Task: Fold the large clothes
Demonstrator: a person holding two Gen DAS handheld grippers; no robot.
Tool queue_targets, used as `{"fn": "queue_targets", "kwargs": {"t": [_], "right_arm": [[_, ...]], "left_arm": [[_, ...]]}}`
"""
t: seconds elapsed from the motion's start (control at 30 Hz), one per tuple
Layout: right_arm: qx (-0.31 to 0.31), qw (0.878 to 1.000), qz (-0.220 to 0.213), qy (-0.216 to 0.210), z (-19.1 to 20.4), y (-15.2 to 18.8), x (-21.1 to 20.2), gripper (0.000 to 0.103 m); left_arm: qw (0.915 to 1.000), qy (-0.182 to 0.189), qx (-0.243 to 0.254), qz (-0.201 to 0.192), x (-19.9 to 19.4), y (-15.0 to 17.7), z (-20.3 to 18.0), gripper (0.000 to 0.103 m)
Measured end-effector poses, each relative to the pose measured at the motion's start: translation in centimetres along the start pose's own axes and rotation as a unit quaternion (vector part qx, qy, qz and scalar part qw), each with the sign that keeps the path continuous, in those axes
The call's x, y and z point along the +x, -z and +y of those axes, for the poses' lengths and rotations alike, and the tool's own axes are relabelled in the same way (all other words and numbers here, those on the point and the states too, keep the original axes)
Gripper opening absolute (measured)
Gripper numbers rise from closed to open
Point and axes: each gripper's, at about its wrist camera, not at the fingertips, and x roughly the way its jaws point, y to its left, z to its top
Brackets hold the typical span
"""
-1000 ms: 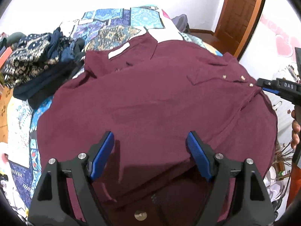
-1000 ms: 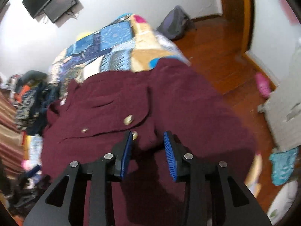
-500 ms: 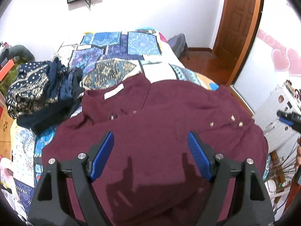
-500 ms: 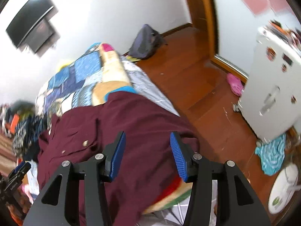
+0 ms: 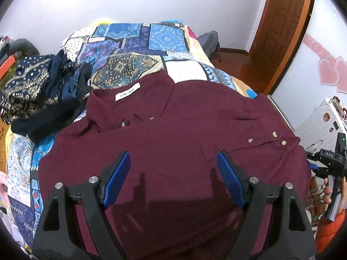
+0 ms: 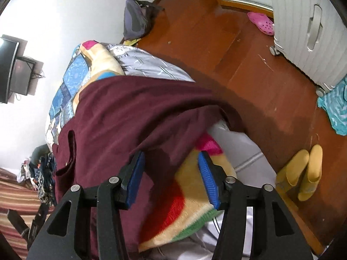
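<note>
**Now both grippers hover empty over the maroon shirt**

Spread flat, the maroon button-up shirt (image 5: pixel 173 143) lies across the patchwork quilt (image 5: pixel 138 43) on the bed, collar and white neck label (image 5: pixel 127 91) toward the far wall, brass buttons (image 5: pixel 275 134) near its right edge. That right side droops over the bed's edge above the wooden floor (image 6: pixel 216 32). The left gripper (image 5: pixel 173 175) hangs above the shirt's lower middle with its blue pads (image 5: pixel 118 176) spread wide, nothing between them. The right gripper (image 6: pixel 171 174) sits over the hanging hem and a striped fleece blanket (image 6: pixel 184 199); its jaws have just been opening and stand moderately apart, gripping no cloth. A heap of dark patterned clothes (image 5: pixel 32 88) lies left of the collar. A white suitcase (image 6: pixel 303 32), pink clog (image 6: pixel 261 22) and yellow slippers (image 6: pixel 303 171) are on the floor.
</note>
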Motion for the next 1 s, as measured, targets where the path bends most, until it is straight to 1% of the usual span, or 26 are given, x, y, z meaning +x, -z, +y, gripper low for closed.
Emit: {"fn": "queue_targets", "kwargs": {"t": [0.07, 0.2, 0.23, 0.27, 0.33, 0.37, 0.4, 0.43, 0.47, 0.5, 0.53, 0.6, 0.7, 0.8, 0.9, 1.0], "right_arm": [[-0.001, 1.0, 0.002, -0.011, 0.3, -0.3, 0.3, 0.049], [0.025, 0.999, -0.006, -0.039, -0.5, -1.2, 1.2, 0.049], [0.034, 0.998, -0.007, -0.049, -0.9, -1.4, 1.6, 0.046], [0.05, 0.997, -0.004, -0.059, -1.5, -1.7, 2.3, 0.045], [0.089, 0.993, -0.003, -0.073, -2.5, -2.1, 3.5, 0.035], [0.105, 0.992, -0.004, -0.075, -2.8, -2.2, 3.7, 0.032], [0.116, 0.99, -0.005, -0.075, -2.9, -2.4, 3.7, 0.027], [0.122, 0.99, -0.006, -0.071, -2.8, -2.6, 3.7, 0.021], [0.124, 0.99, -0.008, -0.064, -2.6, -2.8, 3.5, 0.019], [0.12, 0.991, -0.014, -0.053, -2.1, -2.9, 3.1, 0.015], [0.109, 0.993, -0.024, -0.039, -1.3, -2.9, 2.6, 0.012], [0.079, 0.995, -0.051, -0.017, 0.4, -2.9, 1.1, 0.01], [0.027, 0.995, -0.095, -0.013, 3.4, -2.7, -2.0, 0.009], [-0.031, 0.991, -0.13, -0.029, 7.3, -2.1, -5.3, 0.009], [-0.092, 0.982, -0.151, -0.063, 11.2, -0.8, -8.3, 0.007], [-0.172, 0.966, -0.167, -0.094, 16.0, 1.7, -10.7, 0.007]], "left_arm": [[1.0, 0.0, -0.007, 0.003, 0.2, 0.2, 0.3, 0.081], [0.9998, 0.001, -0.021, 0.005, 0.4, 0.5, 1.0, 0.081], [0.9997, 0.003, -0.024, 0.006, 0.4, 0.6, 1.1, 0.081], [0.9996, 0.005, -0.028, 0.007, 0.4, 0.7, 1.3, 0.081], [0.9993, 0.01, -0.033, 0.011, 0.4, 0.8, 1.5, 0.081], [0.9993, 0.011, -0.035, 0.011, 0.4, 0.9, 1.6, 0.081], [0.9993, 0.01, -0.034, 0.011, 0.3, 1.0, 1.6, 0.081], [0.9994, 0.008, -0.033, 0.009, 0.2, 1.2, 1.7, 0.081], [0.9995, 0.005, -0.031, 0.008, 0.1, 1.2, 1.8, 0.081], [0.9996, 0.003, -0.029, 0.006, -0.1, 1.3, 1.8, 0.081], [0.9997, 0.0, -0.026, 0.004, -0.3, 1.4, 1.9, 0.081], [0.9998, -0.005, -0.021, -0.003, -0.8, 1.6, 2.2, 0.081], [0.9997, -0.011, -0.017, -0.014, -1.5, 1.7, 2.6, 0.081], [0.9996, -0.011, -0.016, -0.023, -2.1, 1.8, 3.0, 0.081], [0.9993, -0.007, -0.017, -0.031, -2.7, 1.9, 3.4, 0.081], [0.9991, -0.001, -0.021, -0.037, -3.3, 2.1, 3.8, 0.081]]}}
